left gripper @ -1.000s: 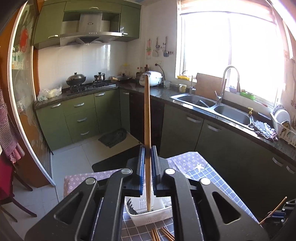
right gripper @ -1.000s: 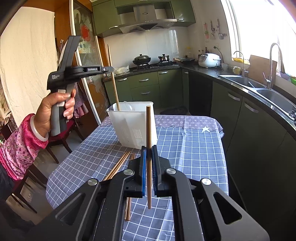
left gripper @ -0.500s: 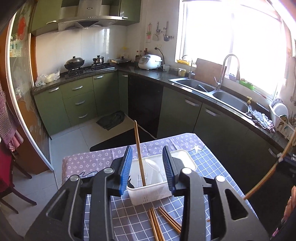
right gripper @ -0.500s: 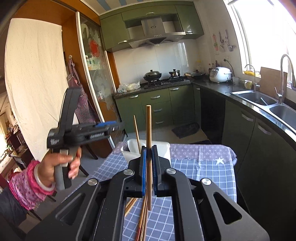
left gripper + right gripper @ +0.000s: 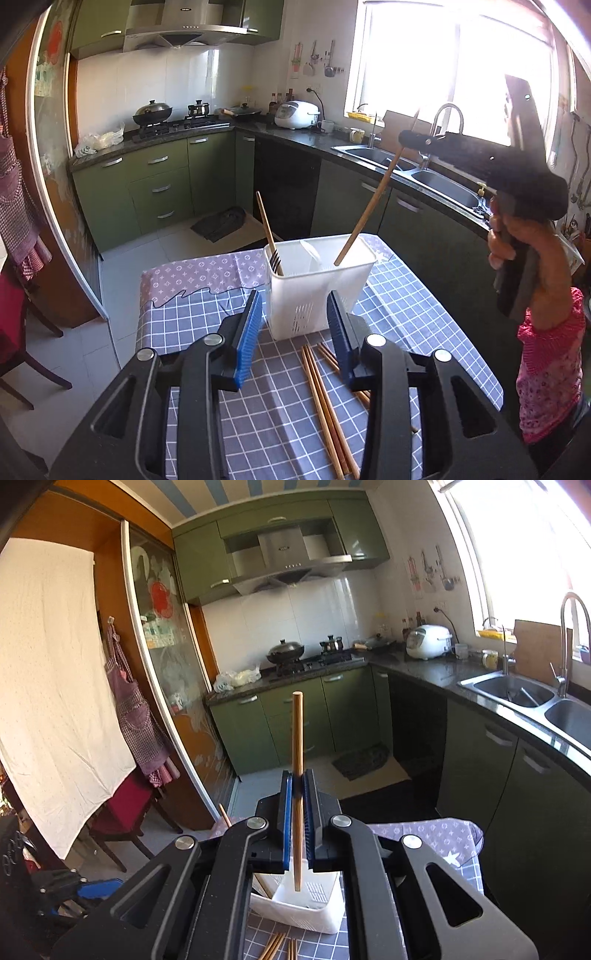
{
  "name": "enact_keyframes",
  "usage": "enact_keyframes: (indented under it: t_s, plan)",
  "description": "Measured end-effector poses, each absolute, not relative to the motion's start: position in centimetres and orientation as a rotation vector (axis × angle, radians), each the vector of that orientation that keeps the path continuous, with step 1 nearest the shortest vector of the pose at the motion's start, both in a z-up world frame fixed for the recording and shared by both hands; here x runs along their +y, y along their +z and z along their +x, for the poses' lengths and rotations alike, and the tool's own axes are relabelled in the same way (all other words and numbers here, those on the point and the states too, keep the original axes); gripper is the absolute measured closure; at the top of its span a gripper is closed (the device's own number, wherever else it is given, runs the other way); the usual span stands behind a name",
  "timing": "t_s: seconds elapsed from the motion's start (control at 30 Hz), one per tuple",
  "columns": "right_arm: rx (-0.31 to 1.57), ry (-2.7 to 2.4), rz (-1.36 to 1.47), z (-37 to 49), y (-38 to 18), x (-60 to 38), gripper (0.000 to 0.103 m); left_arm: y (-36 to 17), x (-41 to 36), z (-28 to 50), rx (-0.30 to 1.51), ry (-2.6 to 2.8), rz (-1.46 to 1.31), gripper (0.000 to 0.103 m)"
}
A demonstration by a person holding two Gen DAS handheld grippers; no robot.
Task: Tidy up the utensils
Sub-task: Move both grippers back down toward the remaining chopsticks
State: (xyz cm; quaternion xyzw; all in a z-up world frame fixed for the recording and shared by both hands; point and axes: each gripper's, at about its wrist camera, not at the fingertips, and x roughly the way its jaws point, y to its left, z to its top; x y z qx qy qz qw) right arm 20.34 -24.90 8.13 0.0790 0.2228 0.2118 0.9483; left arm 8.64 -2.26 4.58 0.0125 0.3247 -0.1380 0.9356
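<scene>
Our right claw is clamped on a chopstick held nearly upright, its lower tip now dipping into the white basket. Our left claw, gaping and empty, has released its chopstick, which leans in the basket's left compartment on the tabletop.

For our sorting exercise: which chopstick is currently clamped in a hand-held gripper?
The chopstick in the right hand-held gripper, its tip over the white holder. Another stands inside; the rest lie on the tablecloth.

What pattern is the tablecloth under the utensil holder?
The tablecloth is grey-blue with a white grid; its far end is purple with small white motifs. The left wrist view shows it best.
</scene>
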Motion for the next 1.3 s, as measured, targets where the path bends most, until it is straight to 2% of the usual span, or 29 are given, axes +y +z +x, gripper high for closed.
enact_keyframes:
  t_s: [0.23, 0.33, 0.57, 0.67, 0.8, 1.0, 1.3]
  plan:
    - [0.576, 0.435, 0.089, 22.3, 3.2, -22.9, 0.095, 2.8, -2.1, 8.7, 0.769, -0.292, 0.024, 0.066]
    - [0.557, 0.453, 0.09, 21.1, 3.1, -23.6, 0.087, 1.8, -2.3, 9.1, 0.801, -0.29, 0.026, 0.066]
    - [0.493, 0.483, 0.067, 14.4, 3.4, -26.1, 0.087, -2.0, -4.2, 10.2, 0.927, -0.308, 0.069, 0.066]
    - [0.527, 0.474, 0.05, 12.1, 1.1, -27.1, 0.087, -4.5, -5.3, 11.3, 1.023, -0.324, 0.066, 0.07]
    - [0.611, 0.461, 0.066, 10.9, -2.9, -28.9, 0.087, -8.4, -6.6, 13.1, 1.15, -0.329, 0.075, 0.081]
    - [0.712, 0.437, 0.127, 10.7, -8.1, -31.9, 0.087, -12.7, -6.8, 15.3, 1.292, -0.314, 0.009, 0.082]
    - [0.795, 0.416, 0.135, 11.3, -11.8, -32.8, 0.087, -14.8, -7.5, 16.4, 1.342, -0.279, 0.027, 0.088]
